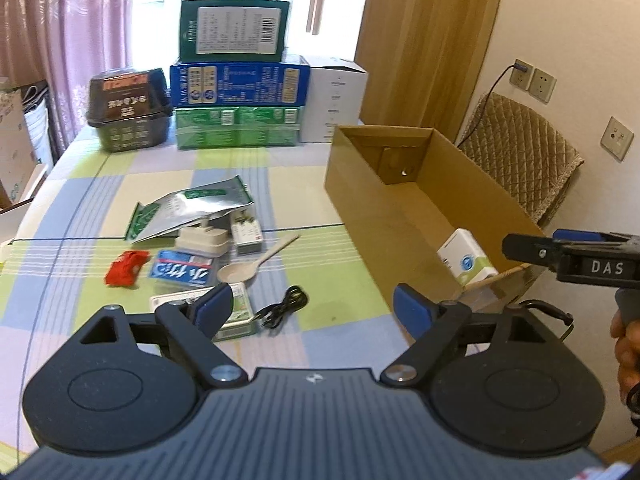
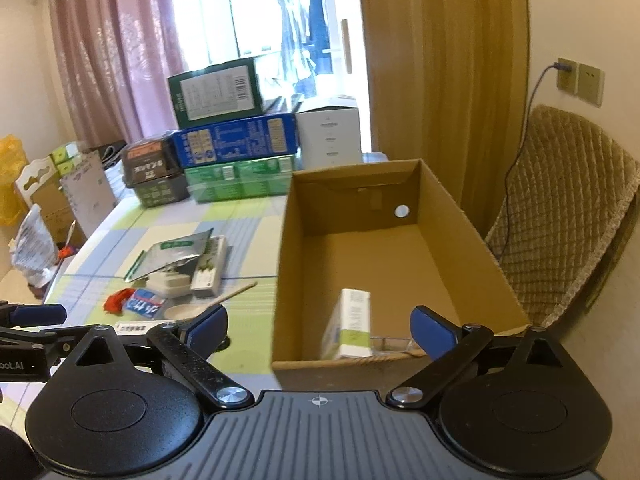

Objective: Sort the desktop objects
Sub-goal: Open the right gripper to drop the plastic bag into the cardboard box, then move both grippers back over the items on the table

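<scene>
Checked tablecloth bears cardboard box; foil pouch; wooden spoon; black cable; red packet; 3 stacked cartons.

Landmark: cardboard box, plain brown, inside and out. In it: small carton, white with a lime-green band and a blue round logo. Table under the box: checked cloth in pale green, light blue and lilac, with thin white stripes. Left of the box: silver foil pouch with green print, red wrapper, blue-and-white packet, beige spoon, black cable. Behind the box: stacked cartons, dark green over blue over light green. Right of the box: tan quilted chair cover. Left hand-held gripper: black, blue pads.
</scene>
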Demonstrator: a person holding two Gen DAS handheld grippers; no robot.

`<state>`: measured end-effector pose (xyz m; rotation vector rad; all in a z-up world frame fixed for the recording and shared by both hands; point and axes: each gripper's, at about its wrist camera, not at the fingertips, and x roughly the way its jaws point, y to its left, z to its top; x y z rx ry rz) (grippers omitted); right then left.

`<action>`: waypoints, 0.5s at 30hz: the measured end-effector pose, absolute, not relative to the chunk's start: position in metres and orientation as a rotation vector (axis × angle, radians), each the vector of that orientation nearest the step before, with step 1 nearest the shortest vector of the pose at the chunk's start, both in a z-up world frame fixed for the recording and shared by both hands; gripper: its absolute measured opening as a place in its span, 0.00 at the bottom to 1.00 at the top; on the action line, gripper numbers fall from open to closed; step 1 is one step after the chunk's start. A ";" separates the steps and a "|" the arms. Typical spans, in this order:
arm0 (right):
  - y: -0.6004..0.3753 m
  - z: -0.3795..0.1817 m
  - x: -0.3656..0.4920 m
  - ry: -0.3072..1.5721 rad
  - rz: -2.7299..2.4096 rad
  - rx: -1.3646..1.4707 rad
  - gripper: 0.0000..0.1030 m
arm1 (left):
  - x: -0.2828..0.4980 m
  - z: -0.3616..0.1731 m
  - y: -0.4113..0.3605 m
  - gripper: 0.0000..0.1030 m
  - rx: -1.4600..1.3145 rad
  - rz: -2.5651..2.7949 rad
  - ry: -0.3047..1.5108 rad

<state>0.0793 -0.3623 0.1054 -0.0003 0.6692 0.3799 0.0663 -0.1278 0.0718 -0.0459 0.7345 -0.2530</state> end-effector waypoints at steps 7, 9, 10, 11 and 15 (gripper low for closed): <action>-0.337 0.107 0.064 0.664 0.423 -0.037 0.94 | 0.052 0.070 -0.099 0.84 -0.046 -0.211 0.733; -0.330 0.107 0.060 0.665 0.438 -0.040 0.94 | 0.049 0.070 -0.091 0.85 -0.048 -0.200 0.733; -0.327 0.107 0.059 0.666 0.444 -0.041 0.95 | 0.048 0.070 -0.087 0.85 -0.048 -0.194 0.732; -0.323 0.107 0.058 0.667 0.449 -0.043 0.95 | 0.046 0.070 -0.084 0.86 -0.048 -0.189 0.732; -0.309 0.105 0.052 0.671 0.470 -0.053 0.95 | 0.040 0.068 -0.070 0.88 -0.051 -0.164 0.731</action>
